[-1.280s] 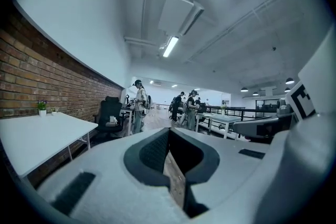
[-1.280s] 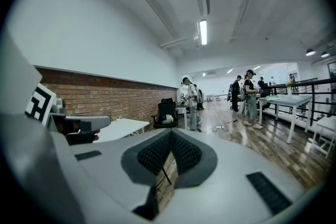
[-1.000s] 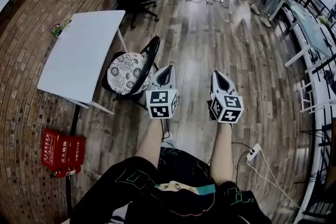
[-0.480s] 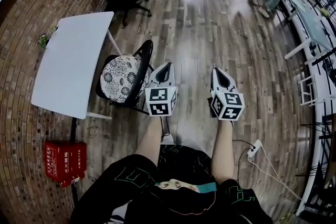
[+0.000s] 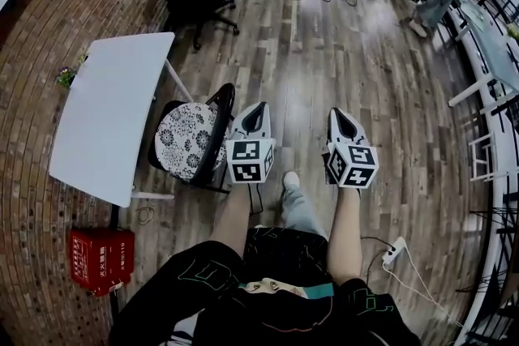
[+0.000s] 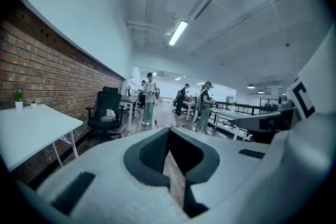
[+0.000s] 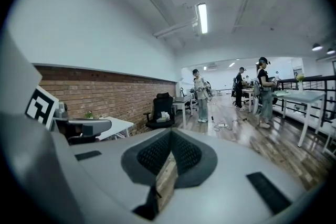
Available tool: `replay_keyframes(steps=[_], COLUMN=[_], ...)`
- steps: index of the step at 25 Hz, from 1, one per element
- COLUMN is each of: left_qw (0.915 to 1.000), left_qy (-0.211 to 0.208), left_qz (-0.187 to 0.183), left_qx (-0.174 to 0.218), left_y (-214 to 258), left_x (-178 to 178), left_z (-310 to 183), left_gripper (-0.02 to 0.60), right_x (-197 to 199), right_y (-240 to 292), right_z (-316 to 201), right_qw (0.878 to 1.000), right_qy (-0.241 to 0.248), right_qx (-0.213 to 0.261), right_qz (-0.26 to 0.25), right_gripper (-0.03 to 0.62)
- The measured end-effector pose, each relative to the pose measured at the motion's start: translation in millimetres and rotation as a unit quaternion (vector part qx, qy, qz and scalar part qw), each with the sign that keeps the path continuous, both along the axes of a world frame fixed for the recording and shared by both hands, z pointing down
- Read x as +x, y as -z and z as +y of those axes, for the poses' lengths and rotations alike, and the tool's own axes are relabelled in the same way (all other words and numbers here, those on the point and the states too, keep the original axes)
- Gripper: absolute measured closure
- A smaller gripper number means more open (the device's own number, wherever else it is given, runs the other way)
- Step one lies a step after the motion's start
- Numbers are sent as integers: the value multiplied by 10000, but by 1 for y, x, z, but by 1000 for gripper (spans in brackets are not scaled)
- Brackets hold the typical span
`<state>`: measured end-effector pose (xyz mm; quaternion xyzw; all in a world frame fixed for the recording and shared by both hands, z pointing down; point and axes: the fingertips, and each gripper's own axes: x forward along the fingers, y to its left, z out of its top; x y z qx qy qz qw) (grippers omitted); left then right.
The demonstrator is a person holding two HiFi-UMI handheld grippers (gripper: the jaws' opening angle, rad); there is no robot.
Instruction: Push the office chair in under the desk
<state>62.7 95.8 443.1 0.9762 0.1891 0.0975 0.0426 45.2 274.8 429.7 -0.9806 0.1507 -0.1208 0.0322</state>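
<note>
1. Black-framed chair with the flower-patterned round seat cushion is sitting at the right edge of the white rectangular desk. Its backrest is facing the person, and it is looking barely tucked in.
2. Left gripper is riding just beside the curved backrest with its jaws pressed together on nothing; contact can't be told. Right gripper is likewise clamped empty, well apart from the chair.
3. Risk: a push from the left gripper alone is likely twisting the chair and swinging it into the slanted white desk leg.
4. Risk: closed tips are prone to sliding off the thin curved back rail, and a high push is risking tipping.
5. Head view is showing the chair-to-desk alignment and the red box on the floor.
6. Left gripper view is looking past the chair, catching only the desktop, a small potted plant and a far black office chair.
</note>
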Motion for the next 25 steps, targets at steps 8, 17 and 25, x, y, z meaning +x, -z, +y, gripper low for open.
replay_keyframes(steps=[8,17,25], left_qw=[9993,9979,9790], left_qy=[101,476,2026], left_qz=[348,426,194], left_qx=[-79,-130,-63], left_y=[33,31,12], left_x=[124,215,221], left_z=[45,64,-67], left_gripper=[573,573,573], right_x=[126,244,306], right_y=[36,49,27], right_z=[50,78,-65], right_qw=[9992,9978,9793], right_qy=[89,446,2009], right_qx=[-50,-110,-10], right_qz=[380,476,262], right_gripper=[589,589,589])
